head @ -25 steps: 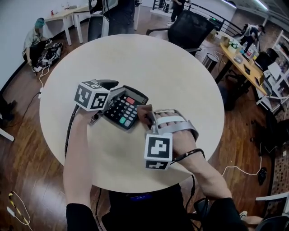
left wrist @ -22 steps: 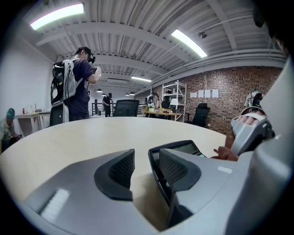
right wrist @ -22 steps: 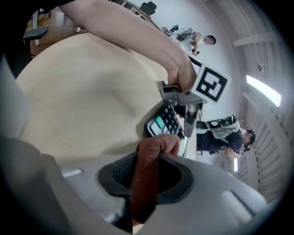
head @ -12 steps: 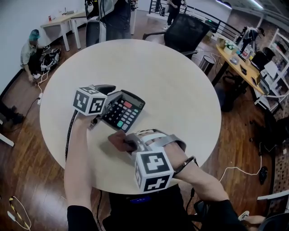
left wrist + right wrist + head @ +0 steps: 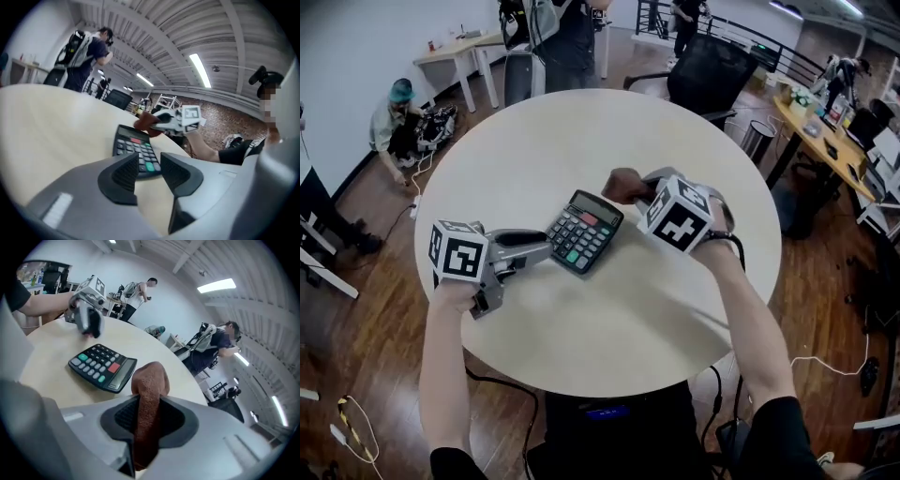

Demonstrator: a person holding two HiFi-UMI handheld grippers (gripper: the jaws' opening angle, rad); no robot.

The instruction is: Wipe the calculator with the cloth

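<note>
A black calculator (image 5: 584,232) with a red and a green key lies flat near the middle of the round pale table (image 5: 675,309). My right gripper (image 5: 630,190) hovers just beyond its far right corner, shut on a brown cloth (image 5: 622,184). In the right gripper view the cloth (image 5: 150,380) sticks up, pinched between the pads of that gripper (image 5: 147,413), with the calculator (image 5: 101,366) ahead and to the left. My left gripper (image 5: 542,246) lies low at the calculator's left. Its jaws have just been closing a little and stand apart with nothing between them (image 5: 149,164); the calculator (image 5: 133,146) sits beyond the tips.
A black office chair (image 5: 712,66) stands behind the table's far edge. A person (image 5: 567,37) stands at the back, and another crouches on the floor at the left (image 5: 398,117) beside a white desk (image 5: 469,42). Cables lie on the wooden floor.
The right gripper has carried the cloth from the calculator's near side up to its far right corner. The left gripper has drawn back from the calculator's left edge toward the table's near left.
</note>
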